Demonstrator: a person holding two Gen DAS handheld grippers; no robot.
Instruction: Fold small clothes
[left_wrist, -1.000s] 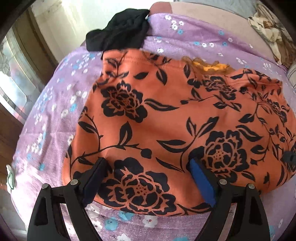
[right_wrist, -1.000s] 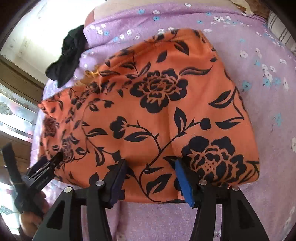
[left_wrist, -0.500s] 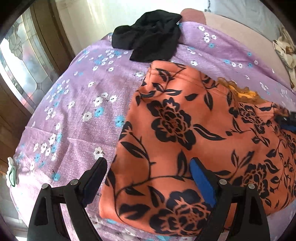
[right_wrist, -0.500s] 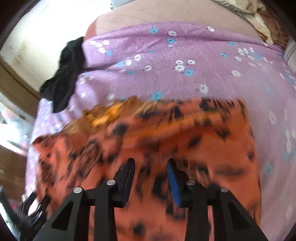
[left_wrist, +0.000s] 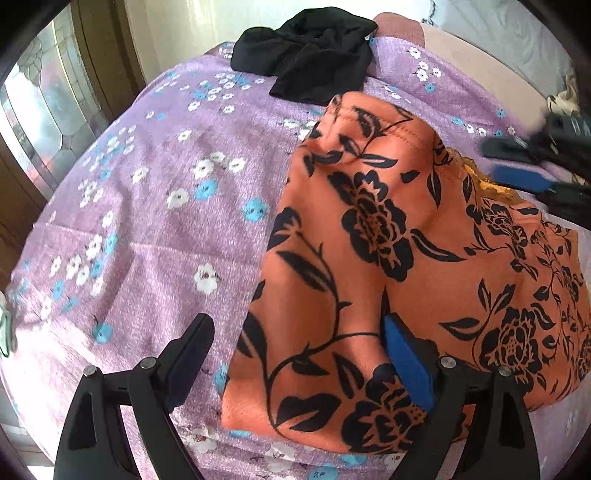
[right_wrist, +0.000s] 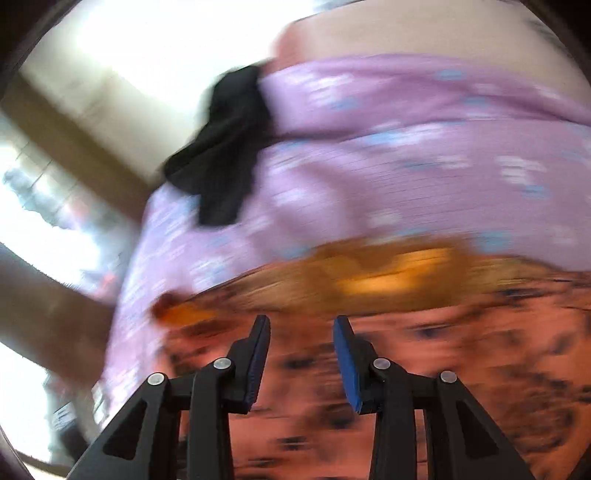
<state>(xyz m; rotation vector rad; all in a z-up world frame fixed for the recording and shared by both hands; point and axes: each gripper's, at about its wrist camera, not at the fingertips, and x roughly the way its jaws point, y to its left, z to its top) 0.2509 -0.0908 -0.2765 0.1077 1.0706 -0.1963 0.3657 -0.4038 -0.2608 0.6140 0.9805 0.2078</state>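
An orange garment with black flowers (left_wrist: 388, 240) lies spread on the purple flowered sheet (left_wrist: 147, 221). My left gripper (left_wrist: 297, 325) hovers open over its near left edge, one finger above the cloth and the other above the sheet. In the left wrist view my right gripper (left_wrist: 502, 162) hangs at the far right over the garment's far edge, where a yellow lining (left_wrist: 491, 188) shows. The right wrist view is blurred. There my right gripper (right_wrist: 302, 323) has its jaws narrowed but apart, with nothing gripped, above the orange garment (right_wrist: 461, 350) near the yellow lining (right_wrist: 388, 273).
A crumpled black garment (left_wrist: 314, 44) lies at the far end of the sheet, also the dark shape (right_wrist: 225, 147) in the right wrist view. A wooden frame with glass panes (left_wrist: 44, 110) stands to the left. Bare sheet lies left of the orange garment.
My left gripper has shifted left, so the garment's left edge now sits between its fingers. My right gripper narrowed its jaws and swept from the near edge toward the garment's far edge.
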